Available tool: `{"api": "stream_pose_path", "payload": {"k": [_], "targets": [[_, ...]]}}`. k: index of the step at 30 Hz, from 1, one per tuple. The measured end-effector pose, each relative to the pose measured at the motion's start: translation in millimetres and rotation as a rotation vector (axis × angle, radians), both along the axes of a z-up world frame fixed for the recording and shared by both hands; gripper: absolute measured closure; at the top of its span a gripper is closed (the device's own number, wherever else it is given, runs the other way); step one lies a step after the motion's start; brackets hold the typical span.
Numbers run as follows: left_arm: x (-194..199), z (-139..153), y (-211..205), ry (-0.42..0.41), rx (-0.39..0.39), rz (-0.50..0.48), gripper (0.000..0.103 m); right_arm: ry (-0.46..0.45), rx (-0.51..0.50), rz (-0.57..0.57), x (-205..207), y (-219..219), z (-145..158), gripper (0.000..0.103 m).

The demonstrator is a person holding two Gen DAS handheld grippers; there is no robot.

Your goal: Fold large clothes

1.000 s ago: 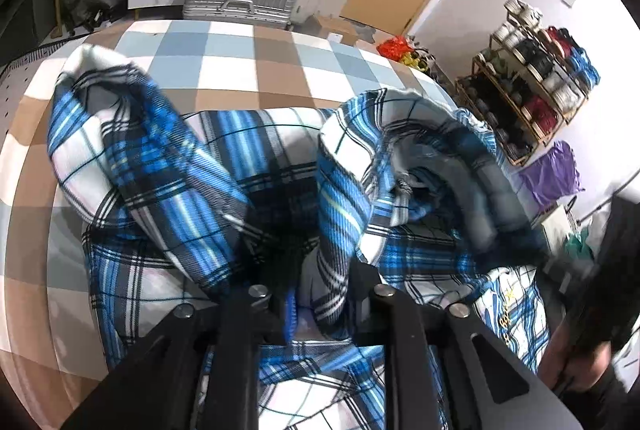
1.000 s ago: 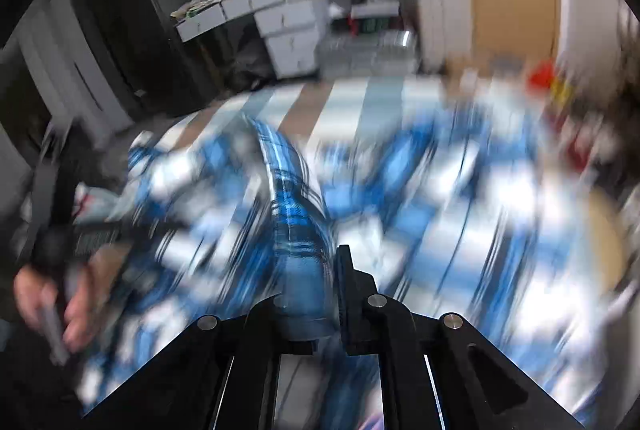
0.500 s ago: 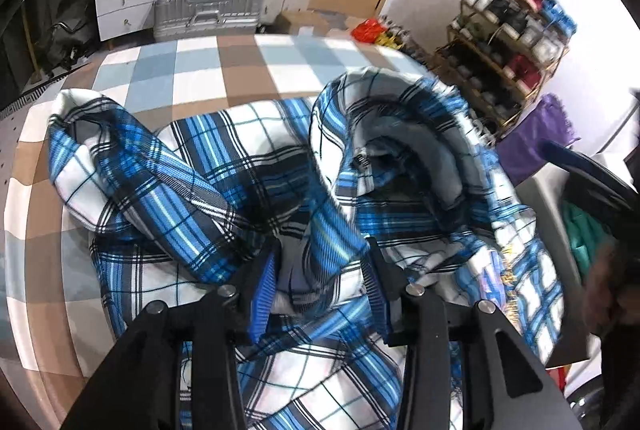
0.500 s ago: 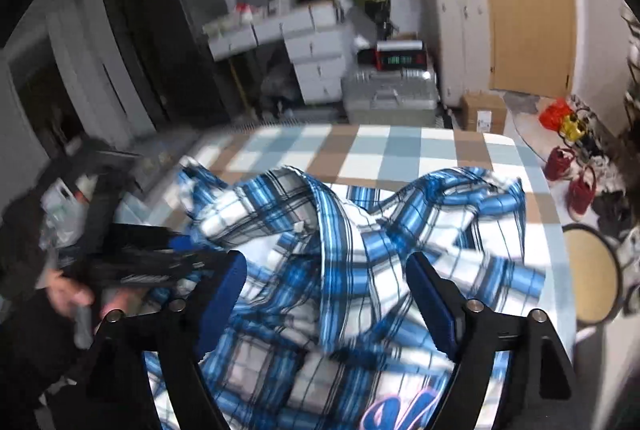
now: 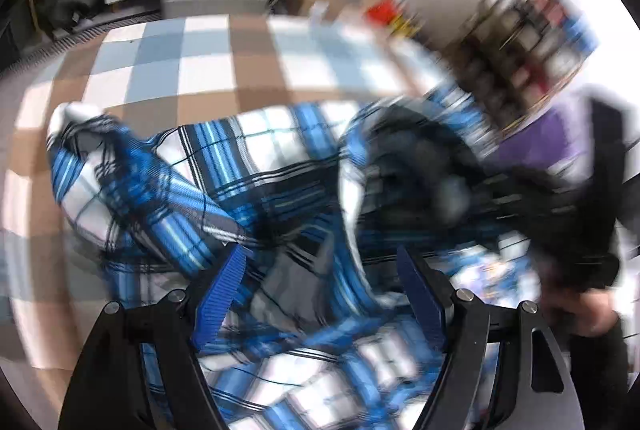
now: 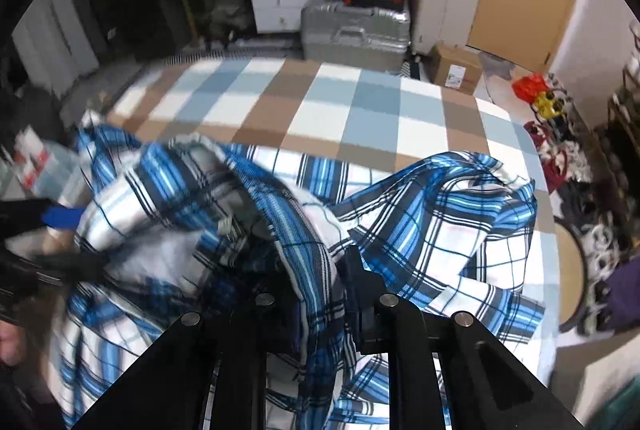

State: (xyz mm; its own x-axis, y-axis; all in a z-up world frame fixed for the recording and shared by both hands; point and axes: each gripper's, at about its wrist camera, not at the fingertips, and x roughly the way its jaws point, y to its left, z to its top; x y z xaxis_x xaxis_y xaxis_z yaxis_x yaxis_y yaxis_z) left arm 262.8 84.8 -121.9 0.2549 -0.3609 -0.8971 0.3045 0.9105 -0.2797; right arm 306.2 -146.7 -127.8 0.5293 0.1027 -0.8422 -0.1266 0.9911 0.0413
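Checked brown, blue and white bedcover [image 6: 320,110] carries the crumpled blue-and-white plaid shirt [image 6: 440,230]. Left gripper [image 5: 320,282], jaws just widened, stands open over it; right gripper [image 6: 320,278], just closing, pinches a fold.

Left gripper [image 5: 320,270] is tipped steeply down with its jaws just swung wide apart, blue pads [image 5: 222,294] gripping nothing, while the right gripper [image 6: 320,266] has just snapped nearly shut, pinching a fold of plaid shirt [image 6: 440,214].
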Motion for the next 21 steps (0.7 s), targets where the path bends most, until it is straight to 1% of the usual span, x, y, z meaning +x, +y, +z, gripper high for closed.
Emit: {"api": "stream_pose_path", "payload": {"k": [1, 2, 3, 4, 5, 7, 8, 10, 11, 12, 14, 15, 17, 19, 20, 21], "targets": [[4.2, -6.4, -10.6, -0.001, 0.082, -0.017, 0.029, -0.008, 0.019, -0.013, -1.0, -5.9, 0.7, 0.090], [7.4, -12.5, -18.6, -0.002, 0.137, -0.028, 0.041, -0.019, 0.015, -0.021, -1.5, -9.3, 1.4, 0.094], [9.1, -15.5, -22.6, -0.007, 0.157, -0.037, 0.055, -0.030, 0.007, -0.027, -1.3, -10.9, 2.6, 0.097], [11.0, -17.0, -26.3, -0.008, 0.191, -0.041, 0.093, -0.050, 0.008, -0.034, -1.3, -14.2, 5.2, 0.097], [15.1, -16.9, -31.5, -0.006, 0.229, -0.056, 0.102, -0.066, 0.012, -0.041, 0.0, -16.7, 7.1, 0.097], [22.1, -7.6, -33.3, -0.050, 0.248, -0.050, 0.102, -0.098, 0.035, -0.069, 6.9, -22.9, 13.9, 0.098], [29.9, 3.6, -34.4, -0.110, 0.291, -0.029, 0.102, -0.106, 0.042, -0.077, 12.9, -24.2, 15.7, 0.098], [43.9, 18.6, -28.3, -0.158, 0.337, 0.003, 0.102, -0.118, 0.059, -0.090, 30.8, -24.6, 23.6, 0.099], [57.0, 32.6, -27.4, -0.192, 0.375, 0.026, 0.102, -0.122, 0.064, -0.091, 38.2, -24.0, 26.2, 0.099], [62.1, 40.5, -26.9, -0.220, 0.401, 0.036, 0.102, -0.129, 0.062, -0.096, 49.5, -22.6, 31.2, 0.100], [80.2, 61.0, -27.5, -0.289, 0.480, 0.059, 0.102, -0.142, 0.080, -0.105, 65.4, -20.5, 41.8, 0.100], [87.8, 69.1, -25.3, -0.296, 0.482, 0.081, 0.102, -0.152, 0.097, -0.121, 74.8, -20.6, 49.8, 0.100], [101.7, 84.3, -18.8, -0.263, 0.426, 0.114, 0.102, -0.175, 0.133, -0.153, 86.3, -24.1, 62.4, 0.101], [99.5, 93.3, -12.1, -0.256, 0.372, 0.145, 0.102, -0.196, 0.179, -0.193, 92.2, -32.5, 79.8, 0.101], [89.8, 100.0, -7.8, -0.255, 0.320, 0.163, 0.102, -0.213, 0.210, -0.199, 90.0, -37.0, 86.8, 0.101], [84.5, 97.6, -9.4, -0.256, 0.287, 0.168, 0.102, -0.239, 0.248, -0.206, 81.0, -43.5, 95.7, 0.101]]}}
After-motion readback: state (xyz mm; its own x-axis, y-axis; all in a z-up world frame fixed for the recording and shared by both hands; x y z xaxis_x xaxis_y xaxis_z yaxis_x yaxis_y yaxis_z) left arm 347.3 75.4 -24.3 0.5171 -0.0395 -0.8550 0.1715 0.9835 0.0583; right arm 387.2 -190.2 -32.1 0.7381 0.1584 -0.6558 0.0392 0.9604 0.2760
